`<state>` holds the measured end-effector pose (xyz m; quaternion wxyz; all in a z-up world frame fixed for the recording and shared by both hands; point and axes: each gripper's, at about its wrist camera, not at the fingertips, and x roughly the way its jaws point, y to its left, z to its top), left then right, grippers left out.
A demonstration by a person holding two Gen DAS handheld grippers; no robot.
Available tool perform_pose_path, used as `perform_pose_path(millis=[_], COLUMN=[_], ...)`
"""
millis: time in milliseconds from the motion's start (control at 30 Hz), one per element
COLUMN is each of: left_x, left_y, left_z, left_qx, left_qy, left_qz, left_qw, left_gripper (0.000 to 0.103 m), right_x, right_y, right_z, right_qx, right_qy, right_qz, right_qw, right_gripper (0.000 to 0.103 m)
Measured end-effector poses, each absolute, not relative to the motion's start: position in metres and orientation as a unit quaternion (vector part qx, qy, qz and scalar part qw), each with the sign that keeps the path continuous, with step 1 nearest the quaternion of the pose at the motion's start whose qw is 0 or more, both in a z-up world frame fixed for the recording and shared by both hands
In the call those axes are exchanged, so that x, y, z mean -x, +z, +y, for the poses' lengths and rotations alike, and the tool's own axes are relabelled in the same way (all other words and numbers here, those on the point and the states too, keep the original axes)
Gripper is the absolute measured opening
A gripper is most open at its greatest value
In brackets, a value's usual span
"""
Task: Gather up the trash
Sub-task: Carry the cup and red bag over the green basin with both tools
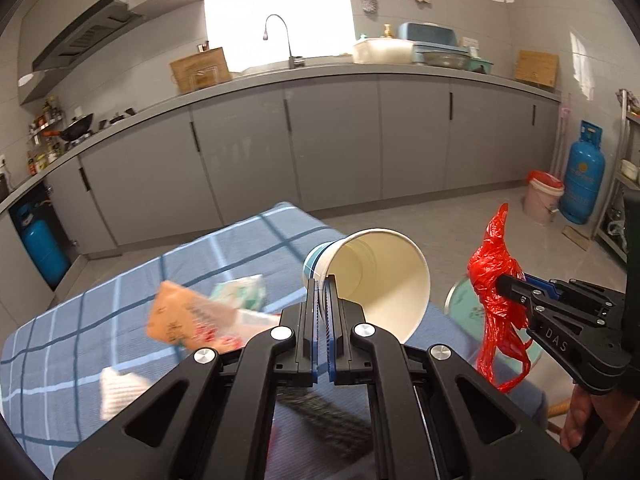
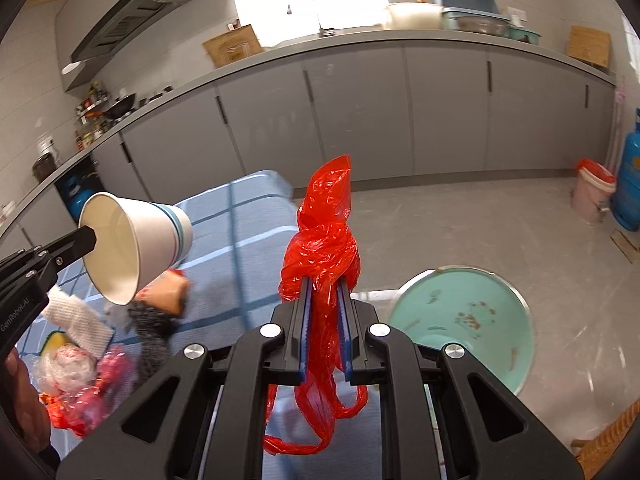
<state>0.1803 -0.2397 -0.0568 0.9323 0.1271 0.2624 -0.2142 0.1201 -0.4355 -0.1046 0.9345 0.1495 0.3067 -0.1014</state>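
My left gripper (image 1: 323, 285) is shut on the rim of a white paper cup (image 1: 372, 276) with blue bands, held on its side above the table; the cup also shows in the right wrist view (image 2: 132, 244). My right gripper (image 2: 325, 285) is shut on a crumpled red plastic bag (image 2: 324, 240), held in the air to the right of the table; the bag also shows in the left wrist view (image 1: 496, 292). Loose trash lies on the blue checked tablecloth (image 1: 80, 340): an orange packet (image 1: 180, 316), a white tissue (image 1: 120, 392), pink and red wrappers (image 2: 80, 392).
A round teal basin (image 2: 472, 320) stands on the floor right of the table. A pink bucket with a red liner (image 2: 592, 192) and a blue gas cylinder (image 1: 582, 176) stand by the far right wall. Grey kitchen cabinets (image 1: 332, 140) run along the back.
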Motion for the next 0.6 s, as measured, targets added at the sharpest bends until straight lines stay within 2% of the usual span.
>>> perform_pose_path(millis=[600], left_x=[-0.185], left_y=[-0.099], left_z=[-0.369], left_qx=[-0.155], left_qy=[-0.305], left_qz=[0.307], left_qw=[0.888], left_gripper=[0.004], right_x=[-0.104], right_y=[-0.160], right_z=[-0.550], right_qx=[-0.171], right_qy=[-0.193], right_qz=[0.340], right_qw=[0.904], right_gripper=[0.014])
